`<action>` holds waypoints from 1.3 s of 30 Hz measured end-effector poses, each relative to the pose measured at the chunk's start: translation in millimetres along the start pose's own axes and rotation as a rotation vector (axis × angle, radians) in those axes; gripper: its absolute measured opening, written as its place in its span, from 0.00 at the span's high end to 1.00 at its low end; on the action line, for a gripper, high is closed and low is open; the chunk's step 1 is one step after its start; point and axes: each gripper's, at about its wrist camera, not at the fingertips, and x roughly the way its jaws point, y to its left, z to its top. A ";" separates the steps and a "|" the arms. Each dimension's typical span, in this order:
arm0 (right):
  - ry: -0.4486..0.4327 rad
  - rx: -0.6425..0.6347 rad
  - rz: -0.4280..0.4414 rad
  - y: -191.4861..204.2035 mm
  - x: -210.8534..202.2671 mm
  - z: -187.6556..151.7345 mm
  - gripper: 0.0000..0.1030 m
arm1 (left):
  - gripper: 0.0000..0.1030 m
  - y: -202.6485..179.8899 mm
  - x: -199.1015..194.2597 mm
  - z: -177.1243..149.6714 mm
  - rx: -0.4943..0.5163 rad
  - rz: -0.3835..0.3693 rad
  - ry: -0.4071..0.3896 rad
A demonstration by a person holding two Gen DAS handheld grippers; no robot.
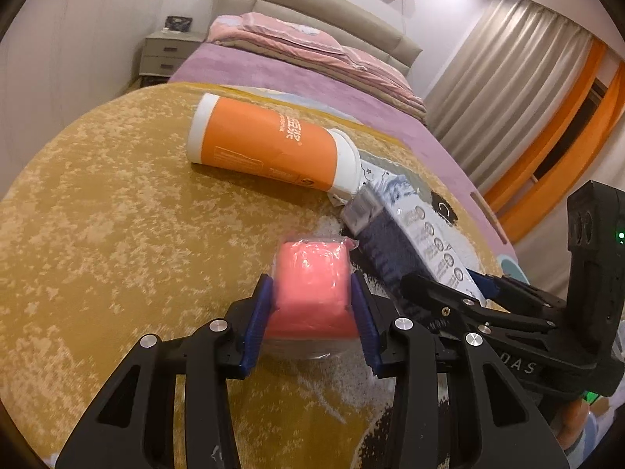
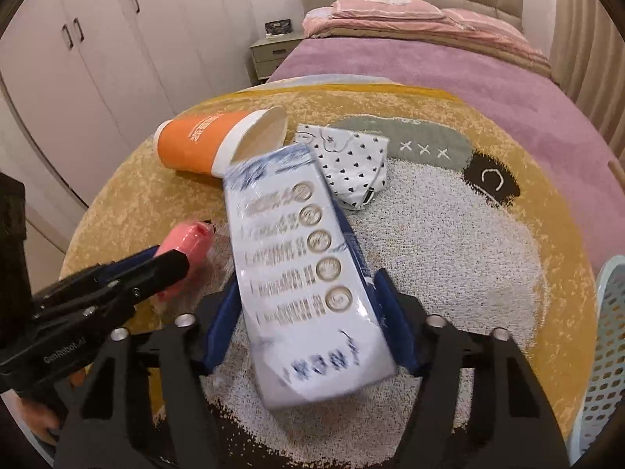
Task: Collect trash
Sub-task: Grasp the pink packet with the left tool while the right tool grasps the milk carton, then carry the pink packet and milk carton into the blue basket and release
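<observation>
A home bedroom is showing here: a bed (image 2: 449,78) is lying under a purple cover with folded pink quilts (image 2: 410,19), a nightstand (image 2: 271,56) is standing beside white wardrobes (image 2: 97,58), and curtains (image 1: 508,62) are hanging.

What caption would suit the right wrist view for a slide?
Right claw closed on a blue-and-white carton over the round rug; left claw holds a pink packet beside it.

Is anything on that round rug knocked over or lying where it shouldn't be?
Yes. An orange paper cup lies tipped on its side on the rug, open mouth showing. A spotted white mask lies crumpled beside it. The milk carton lies flat, not upright.
</observation>
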 end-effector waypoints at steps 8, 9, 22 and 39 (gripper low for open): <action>-0.120 0.106 0.010 -39.3 -58.6 -14.3 0.44 | 0.62 -35.7 -22.9 -2.8 0.040 -0.024 -0.026; -0.150 0.123 0.002 -48.1 -72.3 -16.5 0.44 | 0.62 -43.8 -25.7 -1.6 0.049 -0.036 -0.031; -0.429 0.279 -0.177 -140.7 -200.9 -49.8 0.44 | 0.62 -179.0 -34.8 31.8 0.252 -0.144 -0.121; -0.378 0.663 -0.349 -284.9 -215.1 -109.5 0.44 | 0.62 -340.8 74.2 13.7 0.461 -0.364 0.108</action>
